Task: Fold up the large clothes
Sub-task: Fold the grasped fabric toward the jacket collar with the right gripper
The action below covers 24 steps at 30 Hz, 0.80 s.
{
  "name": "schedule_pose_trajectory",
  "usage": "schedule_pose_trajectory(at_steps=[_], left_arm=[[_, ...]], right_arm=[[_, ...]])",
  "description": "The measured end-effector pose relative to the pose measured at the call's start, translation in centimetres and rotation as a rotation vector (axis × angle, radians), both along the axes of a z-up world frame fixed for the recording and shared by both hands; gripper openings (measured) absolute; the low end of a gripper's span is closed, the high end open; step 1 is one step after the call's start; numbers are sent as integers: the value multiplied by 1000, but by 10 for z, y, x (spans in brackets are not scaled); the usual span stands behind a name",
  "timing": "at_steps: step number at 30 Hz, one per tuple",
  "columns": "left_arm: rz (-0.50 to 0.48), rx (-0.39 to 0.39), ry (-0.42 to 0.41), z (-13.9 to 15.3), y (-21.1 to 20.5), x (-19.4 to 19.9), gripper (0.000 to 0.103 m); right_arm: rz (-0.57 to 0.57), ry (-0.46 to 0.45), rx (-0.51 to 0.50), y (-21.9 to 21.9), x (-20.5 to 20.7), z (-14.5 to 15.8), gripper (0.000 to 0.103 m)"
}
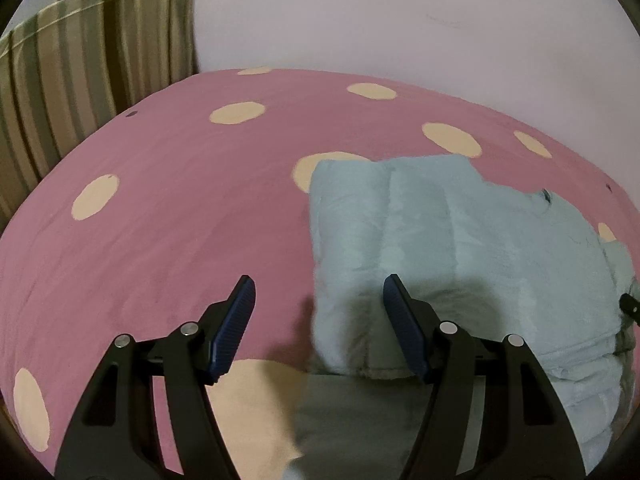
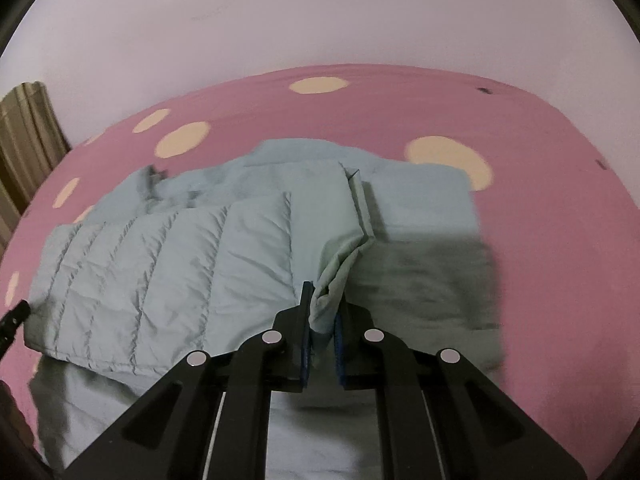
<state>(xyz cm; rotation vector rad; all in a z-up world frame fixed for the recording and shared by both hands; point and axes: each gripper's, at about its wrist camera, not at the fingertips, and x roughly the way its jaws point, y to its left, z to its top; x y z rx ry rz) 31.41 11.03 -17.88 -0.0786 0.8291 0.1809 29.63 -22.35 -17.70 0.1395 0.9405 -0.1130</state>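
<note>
Right gripper (image 2: 322,312) has its jaws pinched on a fold of the pale blue quilted jacket (image 2: 168,264), the flap lifted and trailing ahead of the jaws, long axis running left across the bed (image 2: 540,208). Left gripper (image 1: 318,312) has jaws wide, holding nothing, poised over the jacket's left edge, with one jaw over fabric and the other over sheet; contact is hard to judge. The right is the arm engaged. The jacket lies mid-bed toward the near edge on a pink spotted sheet. Plain wall (image 1: 400,20) behind, striped curtain (image 1: 92,60) at the far left corner.
</note>
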Motion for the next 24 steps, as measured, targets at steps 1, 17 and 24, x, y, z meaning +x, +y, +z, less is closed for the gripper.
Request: schedule_pose_trajectory(at_steps=[1, 17, 24], left_arm=[[-9, 9, 15, -3, -6, 3, 66], [-39, 66, 161, -53, -29, 32, 68], [-19, 23, 74, -2, -24, 15, 67]], right_arm=[[-10, 3, -10, -6, -1, -1, 9], [-18, 90, -31, -35, 4, -46, 10], [-38, -13, -48, -39, -10, 3, 45]])
